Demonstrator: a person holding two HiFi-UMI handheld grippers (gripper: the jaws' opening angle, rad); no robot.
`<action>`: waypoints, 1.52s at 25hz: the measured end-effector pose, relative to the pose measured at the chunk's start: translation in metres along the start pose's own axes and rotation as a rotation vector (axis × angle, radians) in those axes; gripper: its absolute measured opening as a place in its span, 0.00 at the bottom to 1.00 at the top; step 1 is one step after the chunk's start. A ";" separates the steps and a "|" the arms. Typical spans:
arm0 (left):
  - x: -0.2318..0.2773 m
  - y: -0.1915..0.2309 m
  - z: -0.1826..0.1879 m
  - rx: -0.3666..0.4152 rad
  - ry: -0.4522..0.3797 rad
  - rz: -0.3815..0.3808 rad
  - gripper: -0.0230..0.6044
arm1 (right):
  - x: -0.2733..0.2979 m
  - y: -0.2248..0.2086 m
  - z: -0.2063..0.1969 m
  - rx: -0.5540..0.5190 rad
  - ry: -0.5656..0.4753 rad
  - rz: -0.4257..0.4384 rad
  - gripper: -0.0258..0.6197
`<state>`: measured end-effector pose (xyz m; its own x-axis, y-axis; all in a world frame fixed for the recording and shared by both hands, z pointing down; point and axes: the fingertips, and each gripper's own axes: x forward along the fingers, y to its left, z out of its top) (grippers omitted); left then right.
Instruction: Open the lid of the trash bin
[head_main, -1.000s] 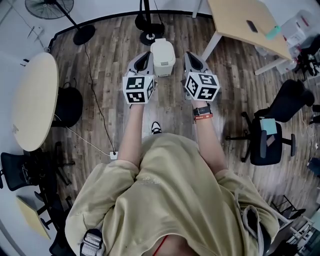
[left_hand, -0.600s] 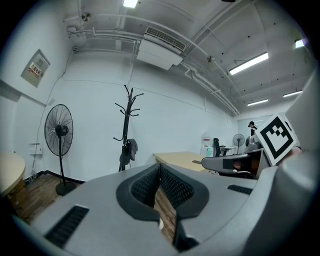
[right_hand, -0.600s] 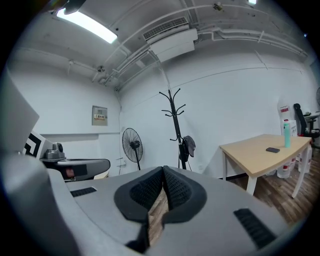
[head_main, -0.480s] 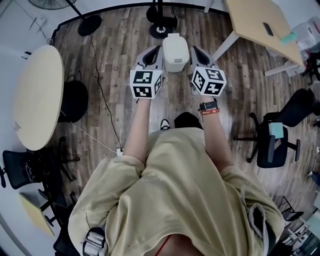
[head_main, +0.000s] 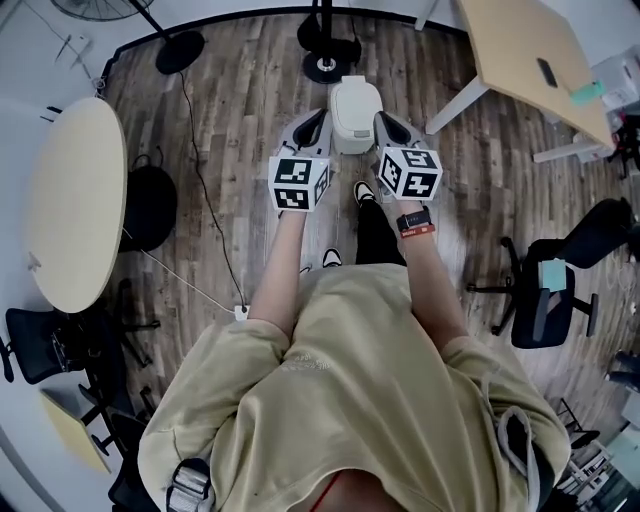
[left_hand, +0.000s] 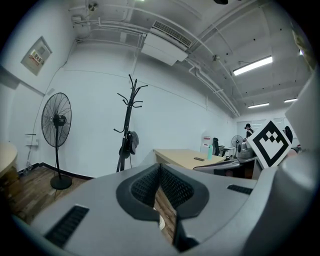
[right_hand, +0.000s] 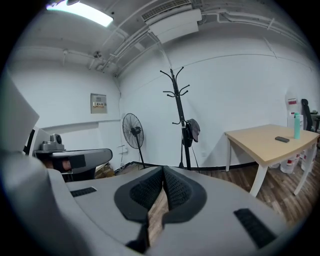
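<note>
Wooden plank floor (head_main: 250, 120) fills the head view, and most of the open room lies in a wide strip down the centre. A round table (head_main: 70, 200) closes off the left edge. A rectangular desk (head_main: 530, 50) takes the upper right corner, with an office chair (head_main: 550, 290) at the right edge below it. A fan base (head_main: 180, 50) and a coat stand base (head_main: 325, 68) sit near the top, close to the wall line. A thin cable (head_main: 200, 200) trails down the floor left of centre.

The white trash bin (head_main: 355, 115) stands at upper centre, its lid down, just in front of the coat stand base. My left gripper (head_main: 316, 120) lies just beside the bin's left edge and my right gripper (head_main: 384, 120) just beside its right edge. I cannot tell whether either touches it. In each gripper view my jaws are pressed together at the tips, with only floor showing through the slit below them. My foot shows below the bin, between my arms.
</note>
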<state>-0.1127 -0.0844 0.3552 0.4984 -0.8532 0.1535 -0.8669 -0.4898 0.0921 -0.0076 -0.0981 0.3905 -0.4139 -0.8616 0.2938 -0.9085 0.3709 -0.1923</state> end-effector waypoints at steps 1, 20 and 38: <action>0.007 0.003 -0.004 -0.007 0.011 -0.005 0.08 | 0.008 -0.004 -0.002 0.008 0.009 0.002 0.04; 0.124 0.001 -0.070 -0.105 0.171 -0.060 0.08 | 0.087 -0.097 -0.059 0.090 0.194 0.004 0.04; 0.174 0.002 -0.136 -0.122 0.291 -0.039 0.08 | 0.134 -0.135 -0.134 0.112 0.354 0.072 0.04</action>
<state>-0.0275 -0.2093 0.5157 0.5268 -0.7384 0.4211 -0.8490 -0.4811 0.2184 0.0520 -0.2176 0.5816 -0.4883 -0.6543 0.5774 -0.8727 0.3690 -0.3199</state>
